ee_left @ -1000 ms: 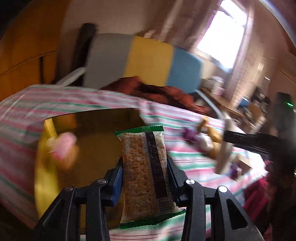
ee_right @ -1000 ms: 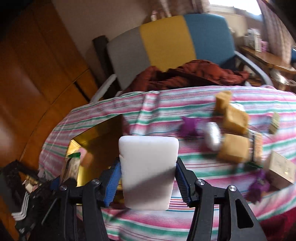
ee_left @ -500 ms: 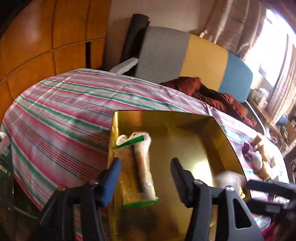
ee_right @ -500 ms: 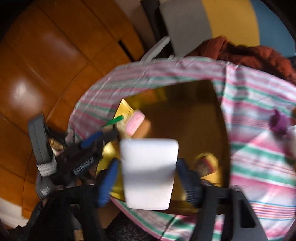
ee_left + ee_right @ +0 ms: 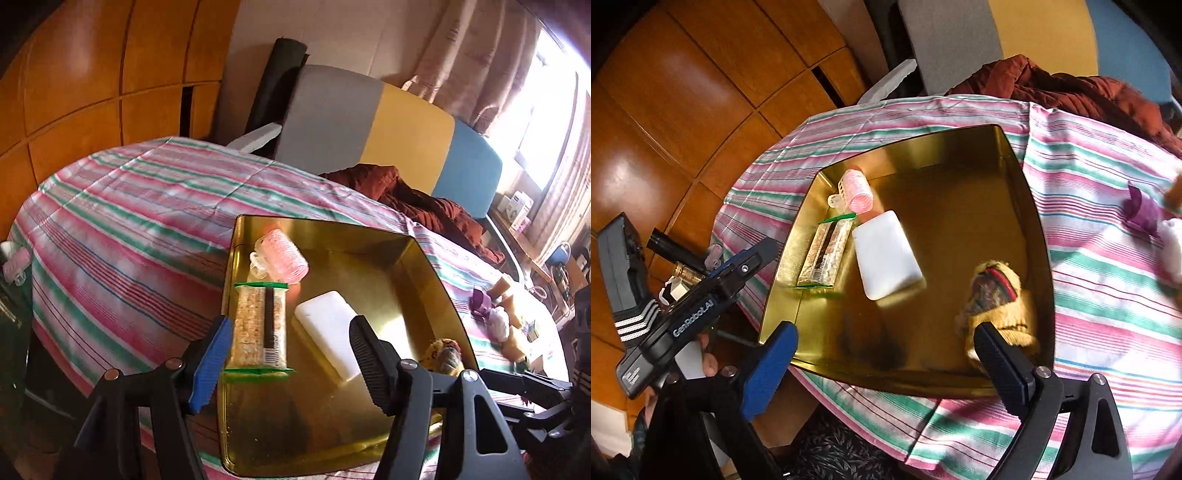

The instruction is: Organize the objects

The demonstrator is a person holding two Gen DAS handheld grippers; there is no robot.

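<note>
A gold tray [image 5: 424, 258] [image 5: 1030, 173] sits on the striped tablecloth. In it lie a cracker packet [image 5: 260, 328] [image 5: 823, 258], a white soap-like block [image 5: 332, 328] [image 5: 886, 254], a pink hair roller [image 5: 282, 256] [image 5: 855, 190] and a yellow knitted item [image 5: 443, 354] [image 5: 997, 299]. My left gripper [image 5: 290, 350] is open and empty above the tray's near left part. My right gripper [image 5: 886, 354] is open and empty above the tray's near edge. The left gripper's body shows in the right wrist view [image 5: 701, 295].
Loose items lie on the cloth right of the tray: a purple piece [image 5: 482, 304] [image 5: 1143, 210], tan blocks [image 5: 504, 286] and a white object [image 5: 498, 325] [image 5: 1172, 247]. A grey, yellow and blue chair [image 5: 388, 122] with a rust cloth [image 5: 413, 199] stands behind the table. Wooden panels [image 5: 92, 74] are at left.
Both grippers have opened. The left one released the cracker packet into the tray, and the right one released the white block beside it. Both views now look down on the tray.
</note>
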